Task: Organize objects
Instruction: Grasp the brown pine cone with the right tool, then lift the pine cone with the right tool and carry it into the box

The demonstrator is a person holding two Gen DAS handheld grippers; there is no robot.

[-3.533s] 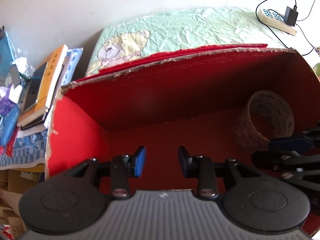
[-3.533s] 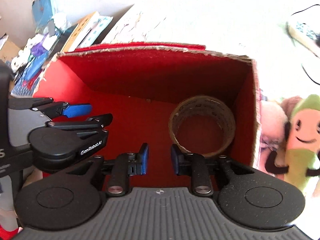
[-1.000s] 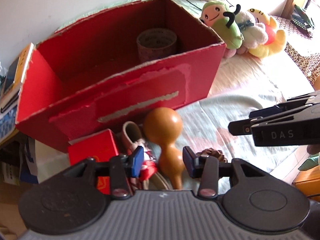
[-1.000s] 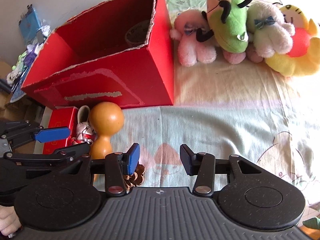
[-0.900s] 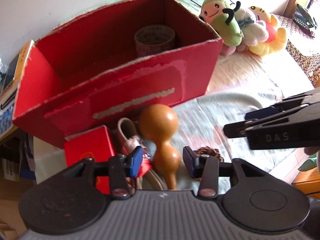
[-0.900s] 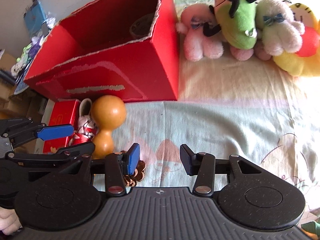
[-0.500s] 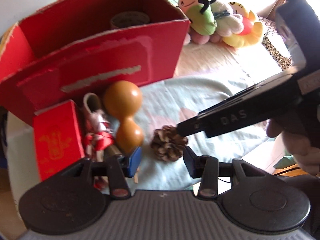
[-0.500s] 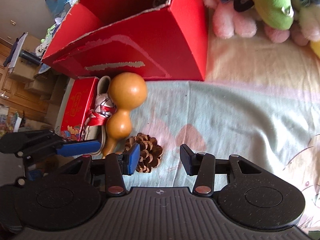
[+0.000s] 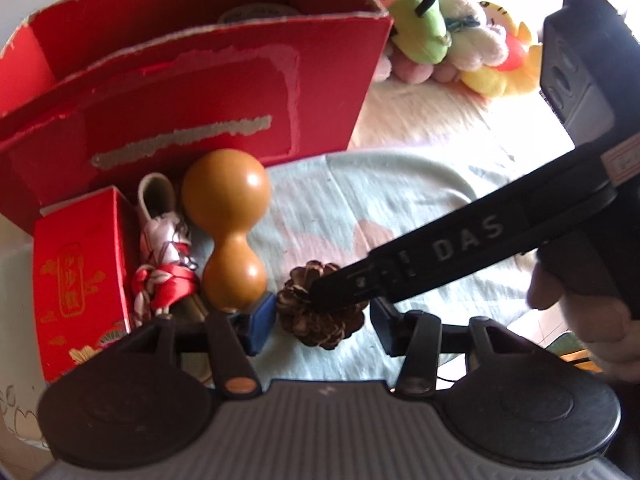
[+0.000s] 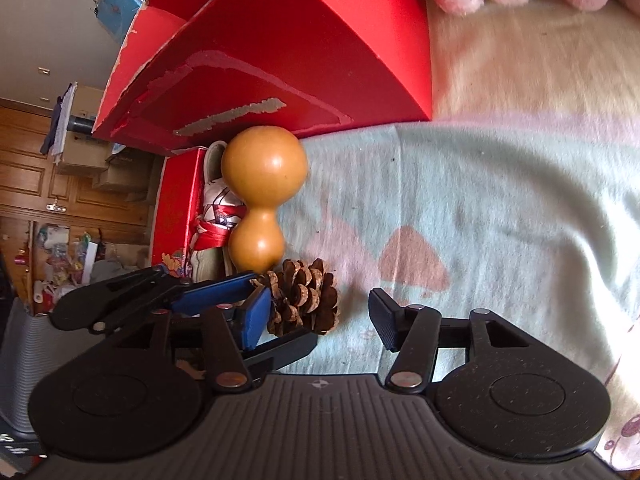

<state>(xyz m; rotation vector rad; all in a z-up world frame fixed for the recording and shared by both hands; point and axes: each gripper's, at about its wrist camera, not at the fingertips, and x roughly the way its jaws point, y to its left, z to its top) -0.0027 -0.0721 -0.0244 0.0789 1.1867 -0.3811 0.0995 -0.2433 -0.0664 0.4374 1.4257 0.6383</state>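
Note:
A brown pine cone [image 9: 320, 316] lies on the pale green bed sheet, between the open jaws of my left gripper [image 9: 322, 324]. My right gripper [image 10: 320, 316] is open too, low over the sheet, with the pine cone [image 10: 304, 298] by its left finger; its body crosses the left wrist view [image 9: 460, 248]. An orange gourd [image 9: 230, 224] lies just behind the cone, next to a small shoe with red ribbon [image 9: 164, 256] and a small red box [image 9: 78, 280]. The big red cardboard box [image 9: 192, 92] stands behind them.
A tape roll [image 9: 256, 14] sits inside the big box. Plush toys [image 9: 440, 40] lie at the back right on the bed. The bed edge runs along the left, with cupboards and clutter [image 10: 60, 200] beyond it.
Both grippers have dropped lower and closer to the pine cone. The left jaws now flank it, and the right gripper has come in from the right beside it.

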